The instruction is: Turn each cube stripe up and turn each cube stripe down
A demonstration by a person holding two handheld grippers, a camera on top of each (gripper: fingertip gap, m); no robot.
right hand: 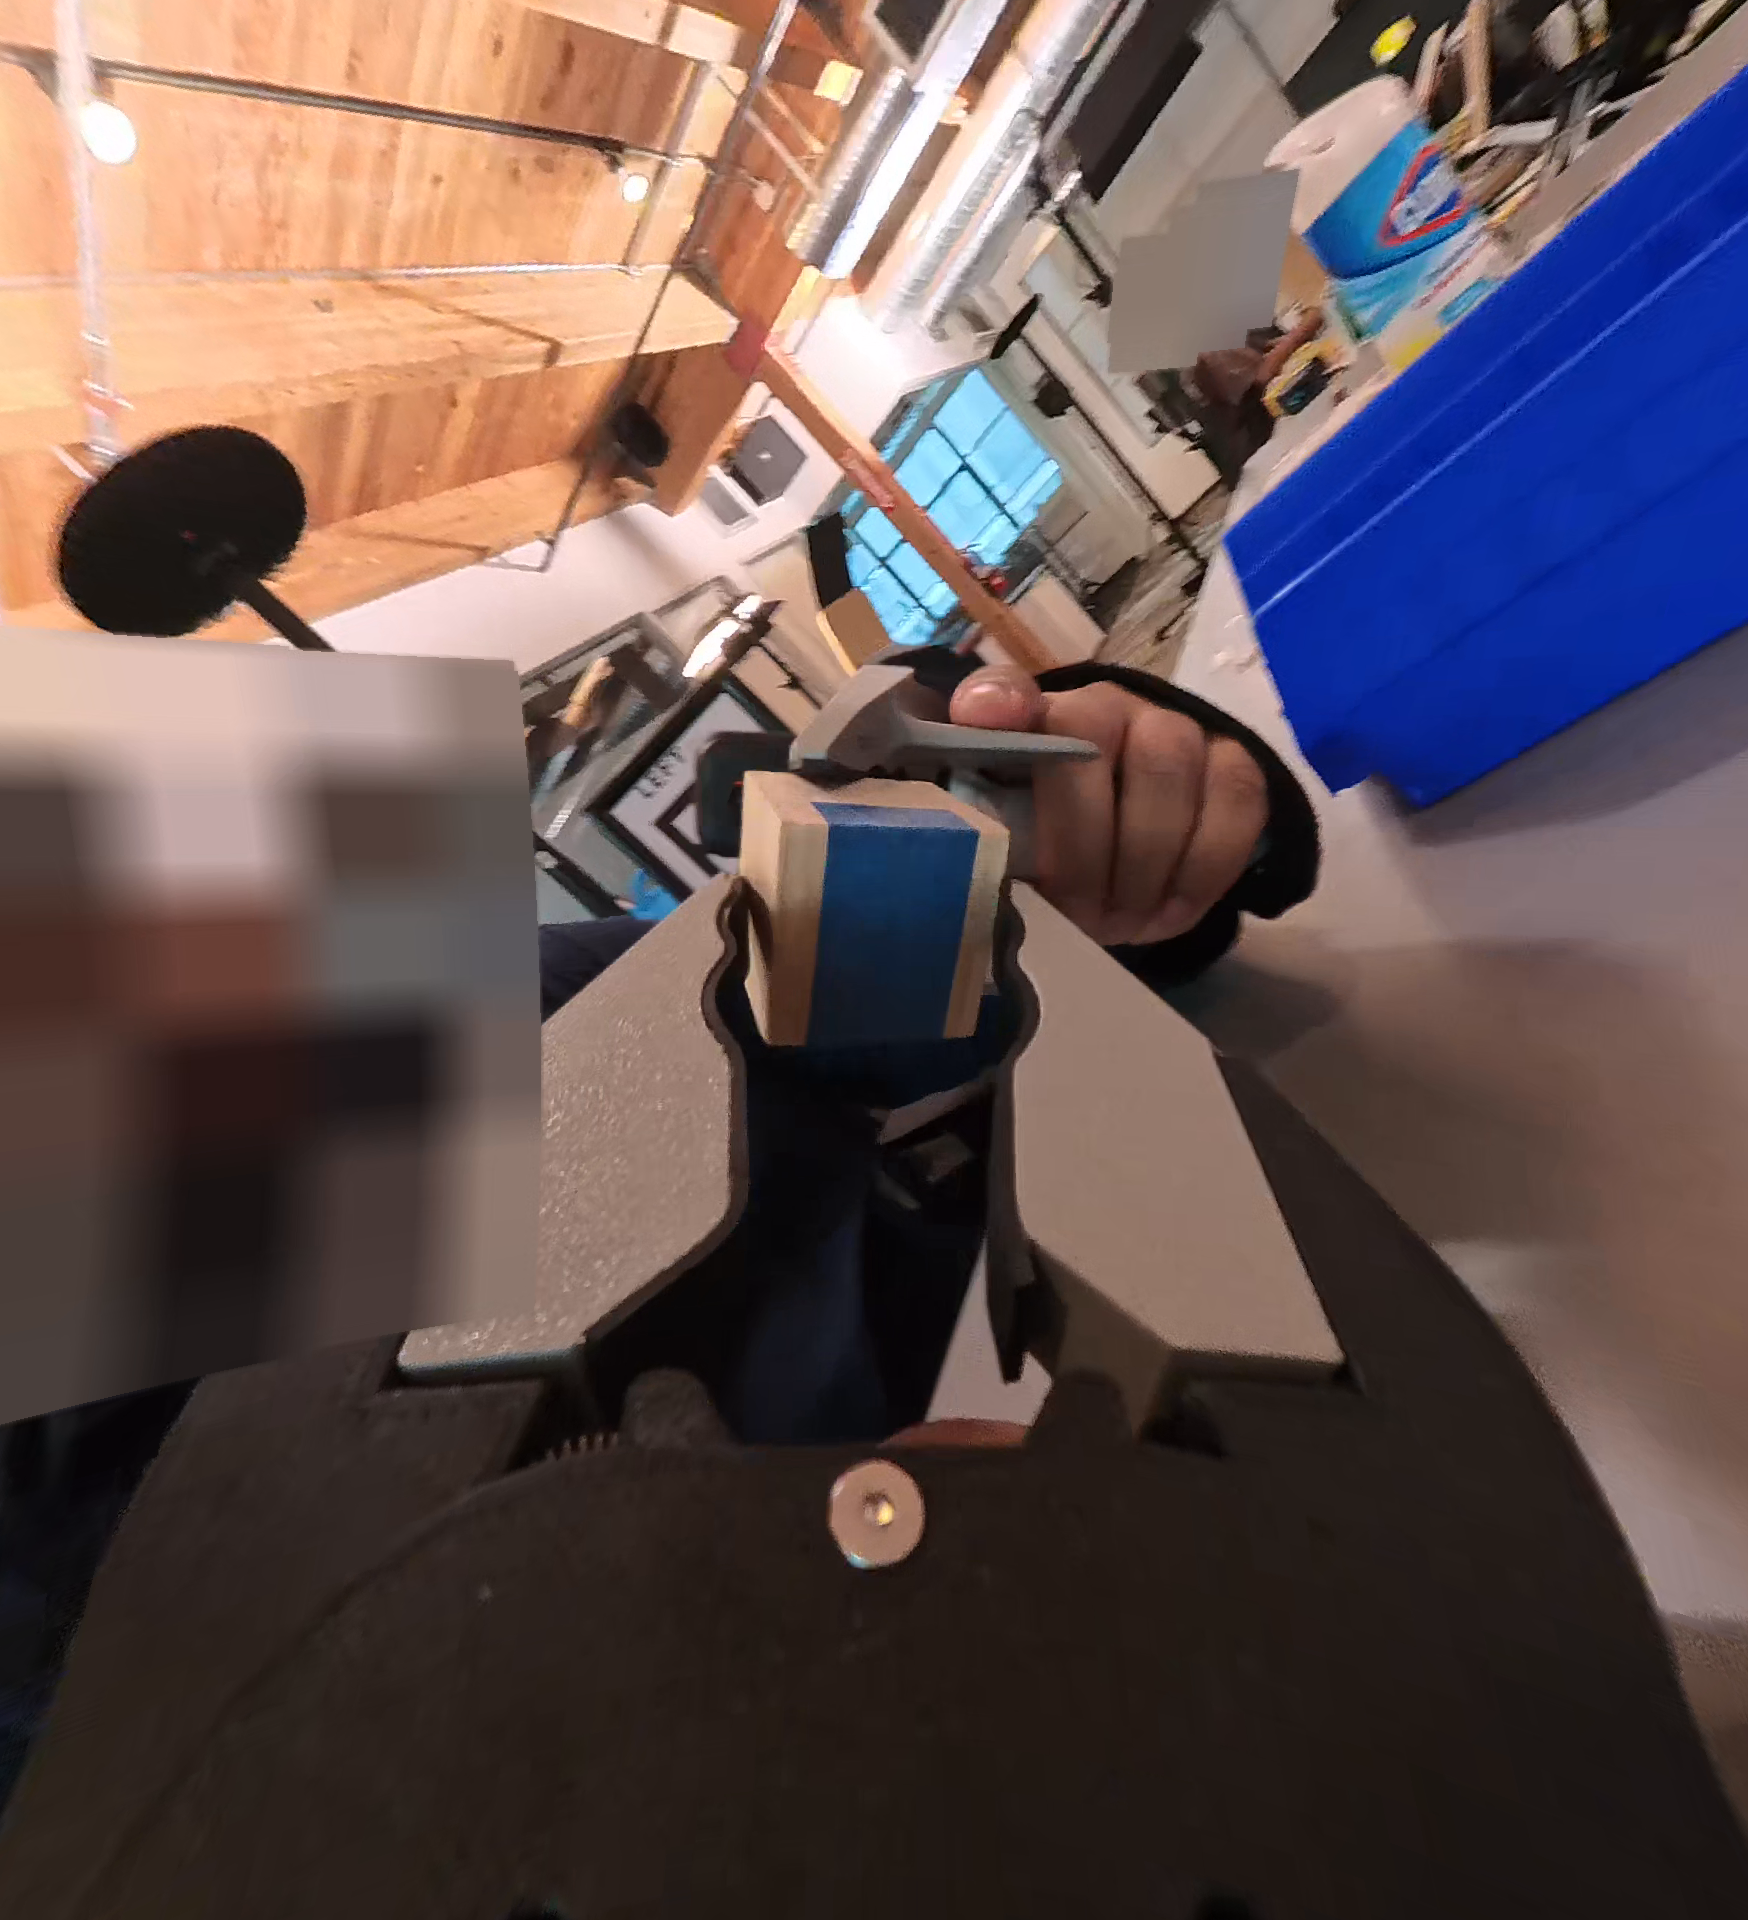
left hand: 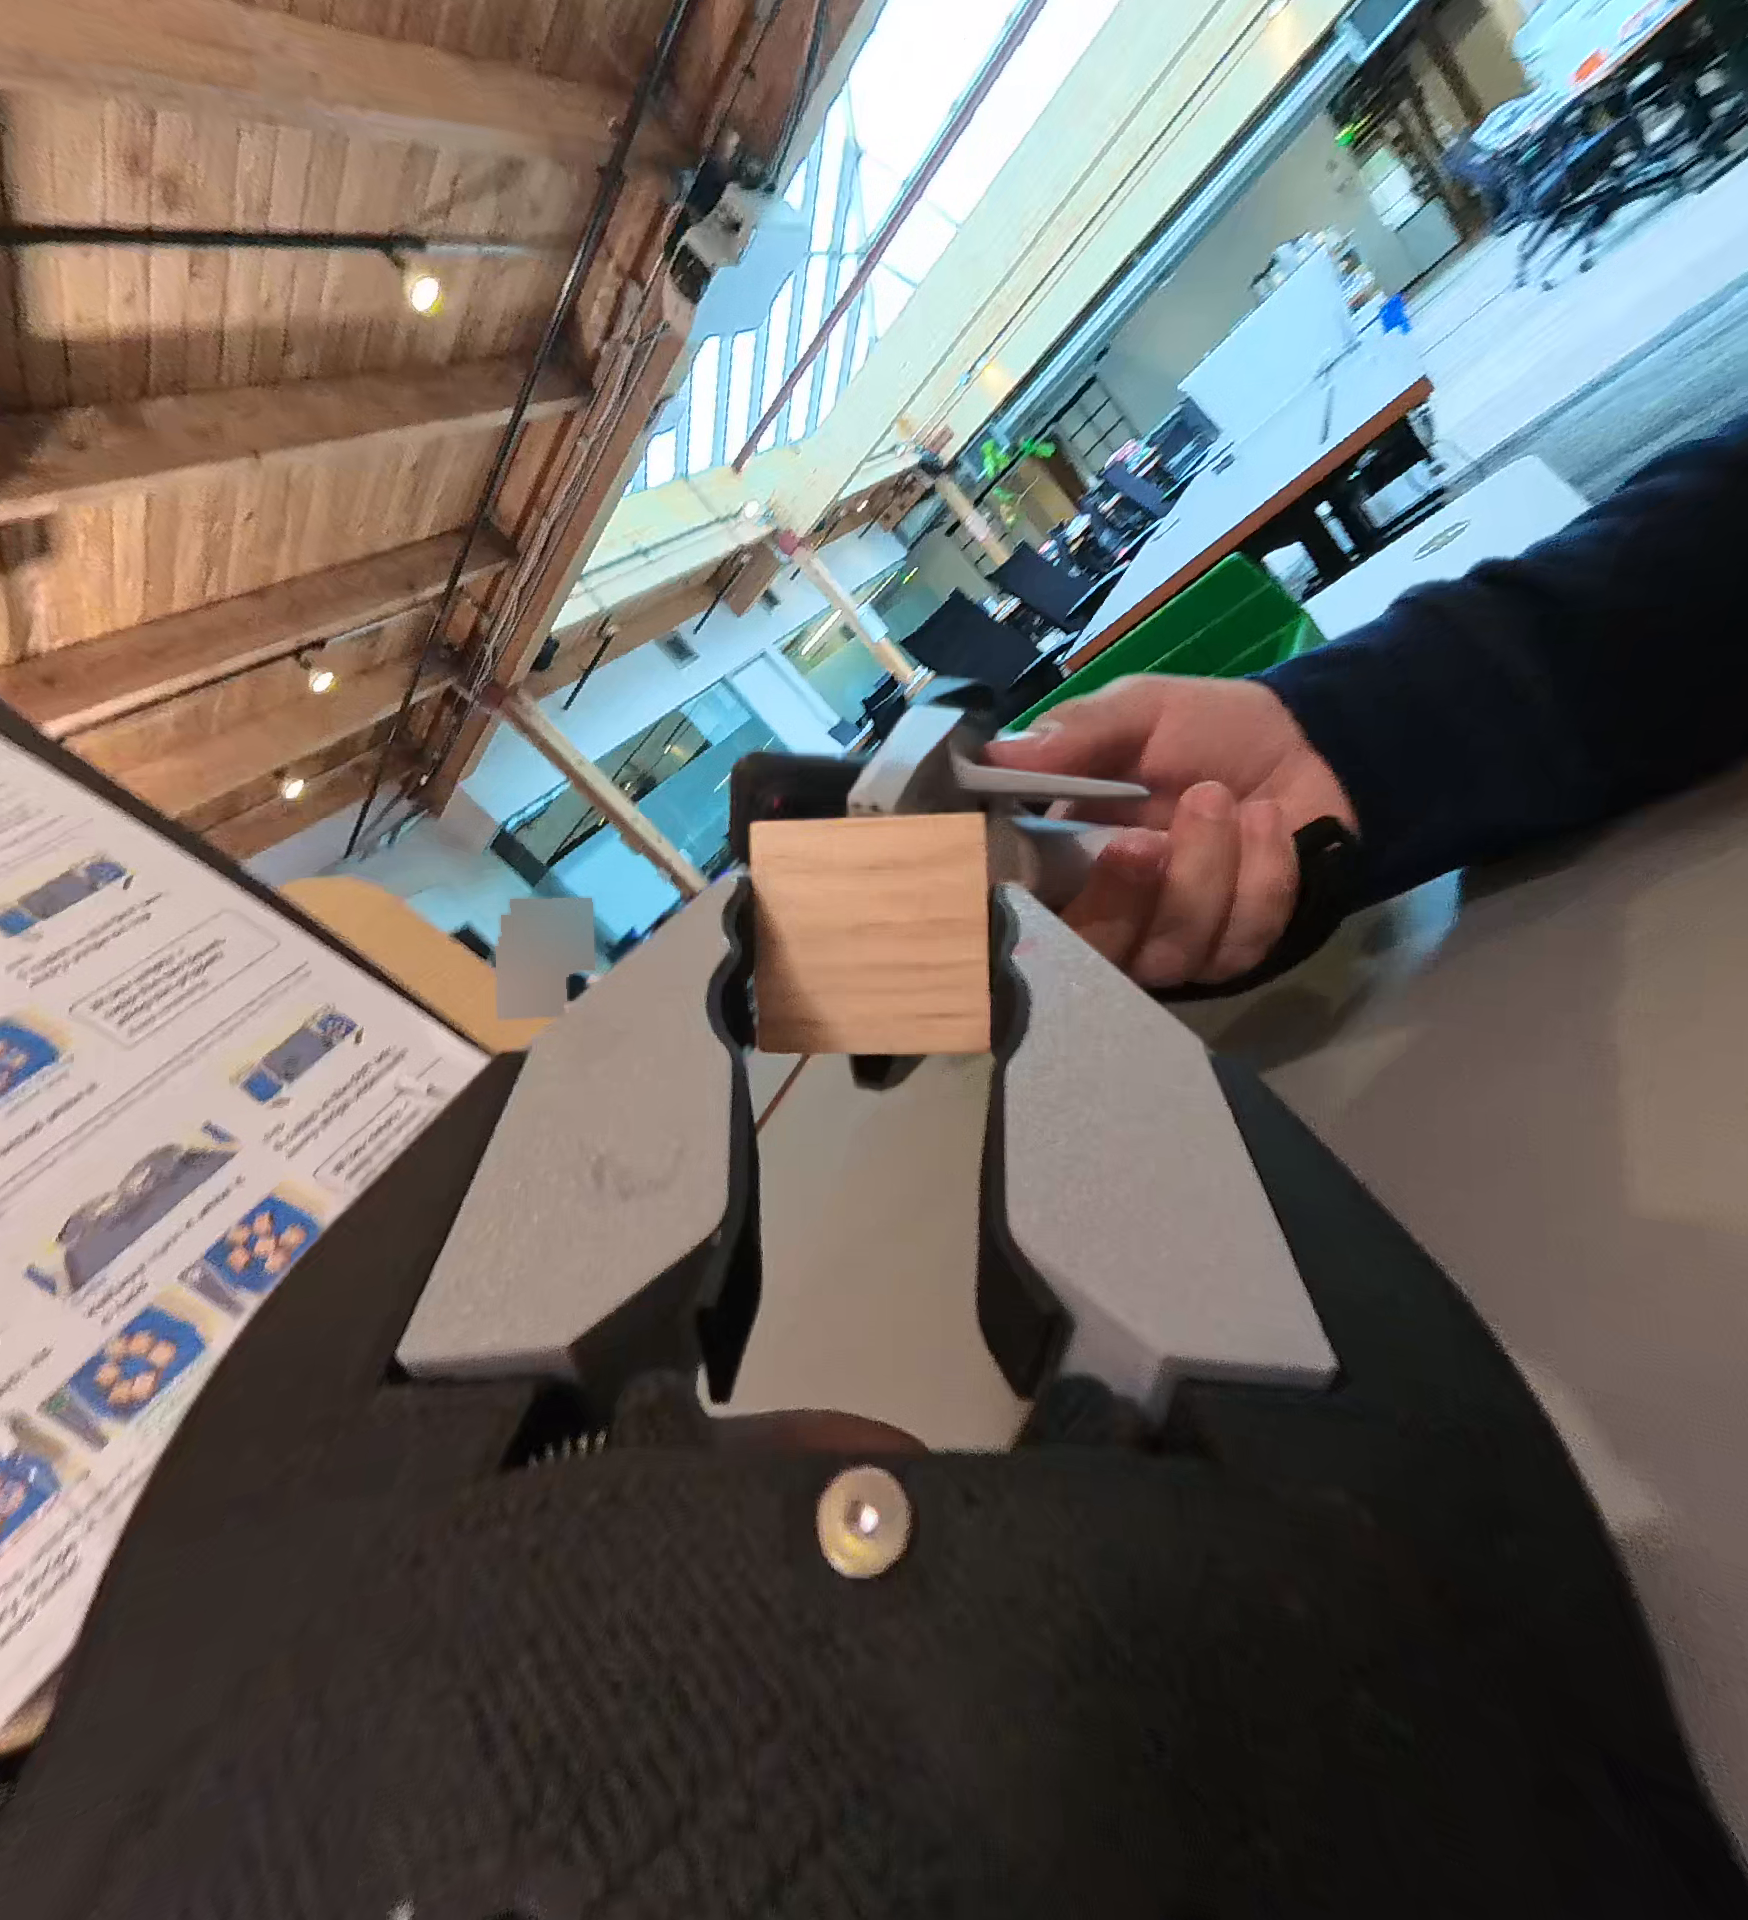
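One wooden cube is held up in the air between both grippers, which face each other. In the left wrist view the cube (left hand: 870, 933) shows a plain wood face and sits between my left gripper's (left hand: 870, 935) fingertips, touching both. Behind it the right gripper (left hand: 906, 774) spans the cube's top and bottom, held by a hand (left hand: 1192, 831). In the right wrist view the same cube (right hand: 875, 920) shows a blue stripe on its near face. My right gripper (right hand: 875, 935) is shut on its sides. The left gripper (right hand: 865, 732) and a hand (right hand: 1140, 810) are behind it.
A grey tabletop (left hand: 1524, 1195) lies to the right in both views. A printed instruction sheet (left hand: 101, 1195) lies at the left. A blue bin (right hand: 1576, 468) stands on the table at the upper right. A green bin (left hand: 1213, 634) is beyond the hand.
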